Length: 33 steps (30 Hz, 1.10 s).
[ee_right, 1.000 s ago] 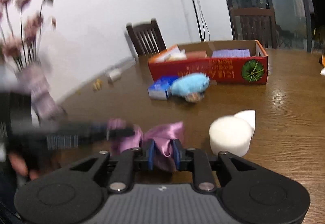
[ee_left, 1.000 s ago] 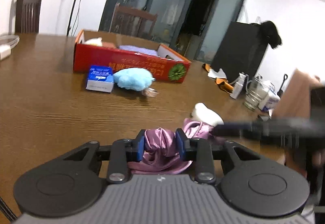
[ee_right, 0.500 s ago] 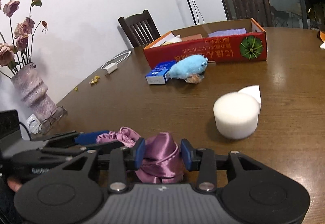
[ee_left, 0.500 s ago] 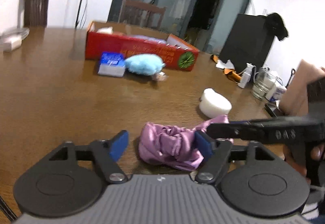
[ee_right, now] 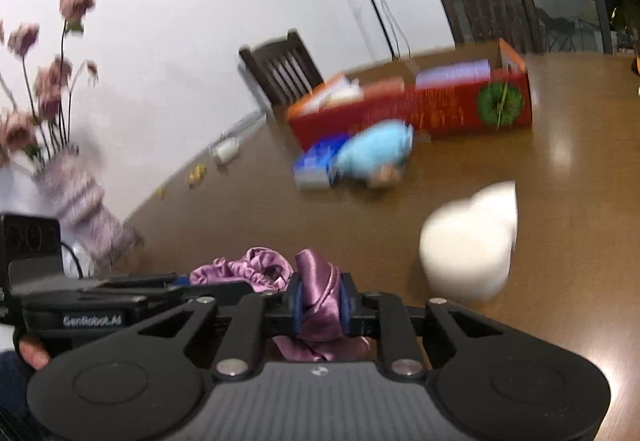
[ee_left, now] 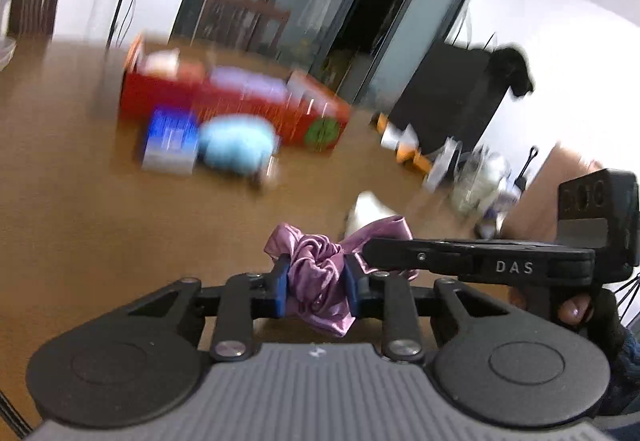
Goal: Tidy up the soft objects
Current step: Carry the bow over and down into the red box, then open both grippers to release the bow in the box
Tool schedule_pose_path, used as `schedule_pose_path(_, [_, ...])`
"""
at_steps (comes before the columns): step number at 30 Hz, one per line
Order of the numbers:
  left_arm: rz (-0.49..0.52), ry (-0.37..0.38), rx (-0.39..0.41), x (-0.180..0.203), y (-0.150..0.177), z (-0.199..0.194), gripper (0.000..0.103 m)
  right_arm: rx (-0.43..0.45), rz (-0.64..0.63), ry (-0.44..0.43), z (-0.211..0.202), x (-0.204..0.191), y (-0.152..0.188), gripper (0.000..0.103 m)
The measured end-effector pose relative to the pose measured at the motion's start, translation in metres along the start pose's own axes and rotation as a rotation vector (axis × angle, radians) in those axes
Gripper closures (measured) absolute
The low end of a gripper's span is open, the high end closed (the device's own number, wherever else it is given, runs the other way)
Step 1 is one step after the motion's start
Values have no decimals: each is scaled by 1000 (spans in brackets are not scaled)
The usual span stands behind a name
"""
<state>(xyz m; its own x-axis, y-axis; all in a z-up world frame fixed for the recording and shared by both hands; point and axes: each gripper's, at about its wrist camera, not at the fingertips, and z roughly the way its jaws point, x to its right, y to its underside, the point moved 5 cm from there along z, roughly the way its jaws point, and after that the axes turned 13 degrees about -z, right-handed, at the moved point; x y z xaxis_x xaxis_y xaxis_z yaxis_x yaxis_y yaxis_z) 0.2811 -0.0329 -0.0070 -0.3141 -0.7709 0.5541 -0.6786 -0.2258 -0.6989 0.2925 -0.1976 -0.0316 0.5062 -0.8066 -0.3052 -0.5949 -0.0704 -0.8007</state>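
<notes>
A purple satin scrunchie (ee_left: 316,269) is held between both grippers just above the brown table. My left gripper (ee_left: 316,281) is shut on one side of it. My right gripper (ee_right: 319,303) is shut on the other side of the scrunchie (ee_right: 316,293), and comes in from the right in the left wrist view (ee_left: 472,261). A red cardboard box (ee_left: 224,101) with soft items inside stands at the far side; it also shows in the right wrist view (ee_right: 420,109). A light blue plush toy (ee_left: 238,143) lies in front of the box.
A blue packet (ee_left: 170,139) lies beside the plush toy. A white foam cylinder (ee_right: 468,245) stands on the table to the right. A vase of pink flowers (ee_right: 76,197) stands at the left edge. Glassware and bottles (ee_left: 472,177) crowd the far right.
Half a second ago both grippers were open around the scrunchie; both have closed on it again. Both views are now blurred from movement.
</notes>
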Motion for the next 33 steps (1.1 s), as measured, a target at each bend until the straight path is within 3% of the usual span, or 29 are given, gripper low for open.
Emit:
schedule_pose_path(3, [26, 34, 63, 7, -52, 13, 75, 76, -36, 7, 1, 13, -46, 86])
schedule_pose_path(7, [79, 24, 137, 9, -132, 56, 75, 149, -180, 86, 26, 38, -125, 86])
schedule_pose_path(10, [48, -10, 128, -6, -189, 102, 75, 148, -197, 134, 65, 68, -180, 86])
schedule_pose_path(14, [-9, -115, 84, -46, -240, 167, 75, 65, -179, 172, 144, 112, -231, 86])
schedule_pose_path(16, [-8, -175, 49, -63, -247, 195, 75, 5, -130, 176, 186, 133, -242, 86])
schedule_pose_path(18, [33, -284, 6, -80, -247, 220, 71, -68, -80, 166, 228, 152, -243, 86])
schedule_pose_path(21, [163, -384, -49, -86, -233, 240, 68, -177, 17, 127, 271, 172, -231, 83])
schedule_pose_path(24, [203, -381, -72, -87, -224, 245, 59, -250, -6, 163, 292, 178, -216, 79])
schedule_pose_path(28, [194, -378, -80, -92, -222, 250, 59, -281, -19, 170, 296, 172, -214, 69])
schedule_pose_path(30, [175, -363, -84, -91, -226, 248, 53, -277, -29, 183, 295, 169, -217, 59])
schedule_pose_path(33, [169, -344, -49, -84, -236, 234, 45, -236, -42, 180, 272, 166, -223, 56])
